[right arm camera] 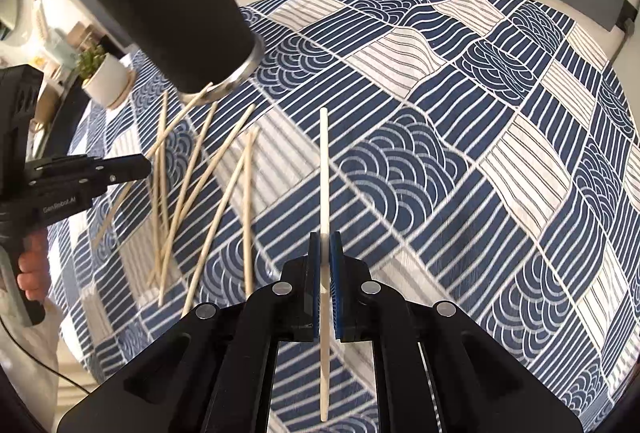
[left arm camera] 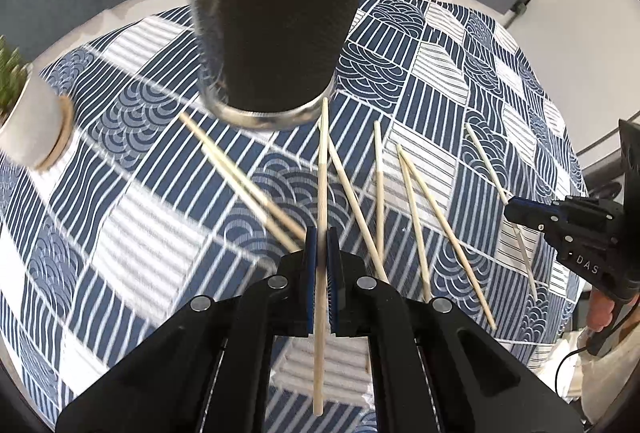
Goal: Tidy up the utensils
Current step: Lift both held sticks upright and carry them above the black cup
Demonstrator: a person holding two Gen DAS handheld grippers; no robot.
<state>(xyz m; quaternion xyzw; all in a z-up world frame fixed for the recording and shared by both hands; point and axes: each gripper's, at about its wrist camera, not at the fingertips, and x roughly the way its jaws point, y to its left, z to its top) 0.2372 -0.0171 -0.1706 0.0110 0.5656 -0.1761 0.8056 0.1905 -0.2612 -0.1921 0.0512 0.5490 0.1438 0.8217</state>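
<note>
Navy-and-white patterned cloth (left arm camera: 420,81) covers the table and fills both wrist views. On it, at the upper centre of the left wrist view and the upper left of the right wrist view, stands a tall black cup (left arm camera: 276,13) with a silver base ring, the likely holder for the utensils; its mouth is out of frame, so whether anything sits inside cannot be told. A small white plant pot (left arm camera: 32,121) sits at the left edge of the left wrist view.

Loose wooden chopsticks (left arm camera: 416,217) lie scattered across the cloth from the middle to the right of the left wrist view, some crossing; in the right wrist view the same scatter lies at centre left, below the cup.

The left gripper (left arm camera: 322,265), at the bottom centre of its own view, is clamped on one chopstick (left arm camera: 322,169) whose tip points toward the base of the cup. The right gripper (right arm camera: 326,269) likewise pinches a single chopstick (right arm camera: 325,169), held over open cloth well apart from the pile.

Judged from this, the sorting is at an early stage: two sticks are in hand, none shown delivered, and roughly half a dozen lie waiting on the table.
</note>
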